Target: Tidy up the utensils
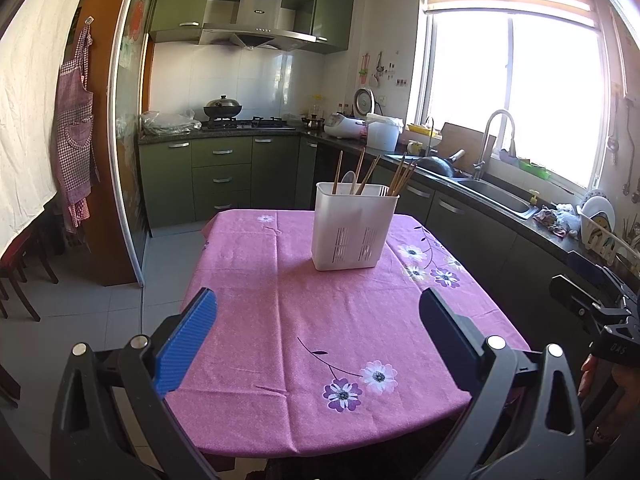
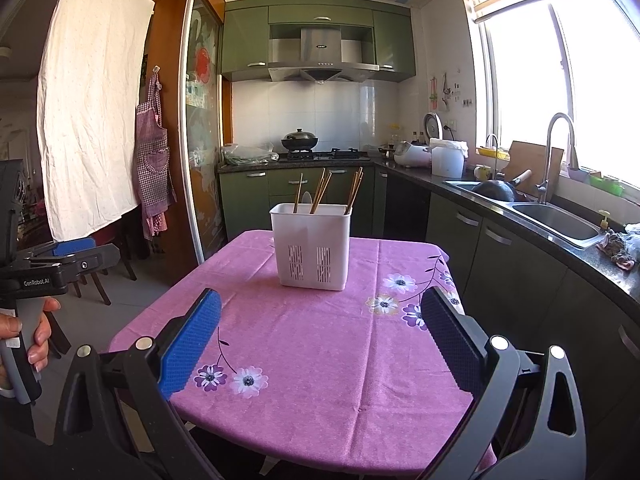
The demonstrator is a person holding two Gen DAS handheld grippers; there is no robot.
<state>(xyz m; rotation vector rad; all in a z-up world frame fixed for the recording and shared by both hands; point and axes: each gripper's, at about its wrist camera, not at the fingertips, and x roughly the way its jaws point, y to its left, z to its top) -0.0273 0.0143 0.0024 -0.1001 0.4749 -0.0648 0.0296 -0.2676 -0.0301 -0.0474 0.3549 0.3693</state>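
Observation:
A white plastic utensil holder (image 1: 352, 226) stands upright at the far side of the table with the pink flowered cloth (image 1: 280, 320). Several wooden chopsticks (image 1: 366, 174) and a white spoon (image 1: 347, 182) stick out of it. It also shows in the right wrist view (image 2: 312, 246), with the chopsticks (image 2: 320, 192). My left gripper (image 1: 318, 312) is open and empty above the near part of the table. My right gripper (image 2: 320, 314) is open and empty, also well short of the holder. The left gripper's body shows at the left edge of the right wrist view (image 2: 60, 266).
A kitchen counter with a sink (image 2: 556, 220) and tap (image 2: 560, 152) runs along the right. A stove with a wok (image 2: 300, 142) is at the back. A dish rack (image 1: 600, 228) sits on the counter. Chairs (image 1: 24, 276) stand at the left.

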